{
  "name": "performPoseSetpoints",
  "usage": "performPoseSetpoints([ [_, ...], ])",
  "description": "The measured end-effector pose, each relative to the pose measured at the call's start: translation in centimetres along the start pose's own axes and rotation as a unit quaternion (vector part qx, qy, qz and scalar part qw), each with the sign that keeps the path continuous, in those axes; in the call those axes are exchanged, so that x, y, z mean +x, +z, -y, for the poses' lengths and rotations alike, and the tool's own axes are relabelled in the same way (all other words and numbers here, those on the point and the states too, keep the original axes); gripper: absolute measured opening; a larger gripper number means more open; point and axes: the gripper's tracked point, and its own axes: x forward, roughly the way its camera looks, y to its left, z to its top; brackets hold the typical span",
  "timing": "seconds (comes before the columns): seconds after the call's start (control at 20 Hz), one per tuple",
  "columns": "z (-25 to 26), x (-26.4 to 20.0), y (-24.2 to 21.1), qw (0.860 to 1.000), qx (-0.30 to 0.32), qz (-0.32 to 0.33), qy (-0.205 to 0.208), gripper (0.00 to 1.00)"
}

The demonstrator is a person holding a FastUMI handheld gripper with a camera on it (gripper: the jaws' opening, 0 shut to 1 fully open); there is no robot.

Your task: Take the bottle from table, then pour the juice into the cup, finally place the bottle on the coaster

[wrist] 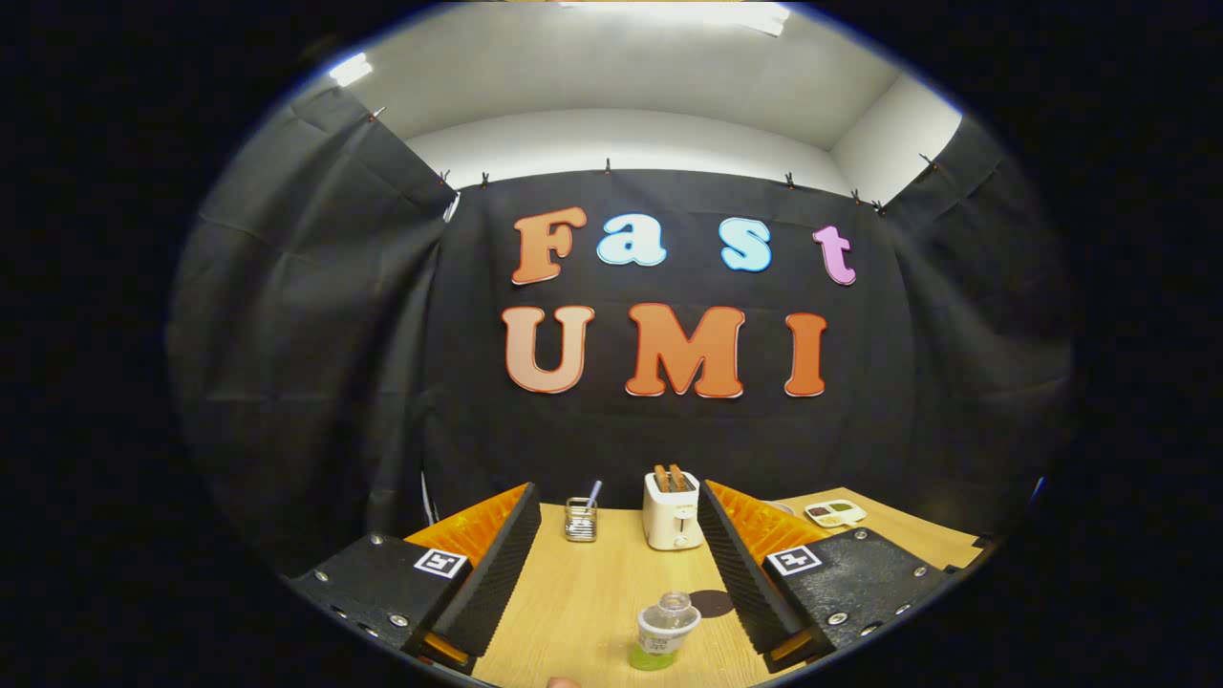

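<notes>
Nothing done yet: gripper (pixel 619 535) spread wide, holding nothing, bottle (pixel 661 631) standing on the table (pixel 583 602) between the fingers toward five o'clock, coaster (pixel 712 603) just beyond

coaster (pixel 712 603): partly hidden behind finger | bottle (pixel 663 631): base cut off | holder (pixel 580 520): contents too small

Bottle (pixel 665 629): small clear plastic, cap off, upright on wood table, green juice in the bottom, label round its middle. Stands between the gripper (pixel 619 530) fingers, nearer the right one, touching neither; fingers spread wide apart. Coaster (pixel 712 603): dark round disc, flat on table just behind-right of bottle, partly hidden by right finger.
</notes>
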Motion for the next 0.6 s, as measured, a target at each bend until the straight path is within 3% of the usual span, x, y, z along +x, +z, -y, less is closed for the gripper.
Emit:
performPoseSetpoints([
  [0.35, 0.4, 0.6, -3.5, 1.0, 0.026, -0.004, 0.0, 0.98],
  [0.6, 1.7, 2.5, -9.2, 0.999, 0.005, -0.049, -0.012, 0.98],
])
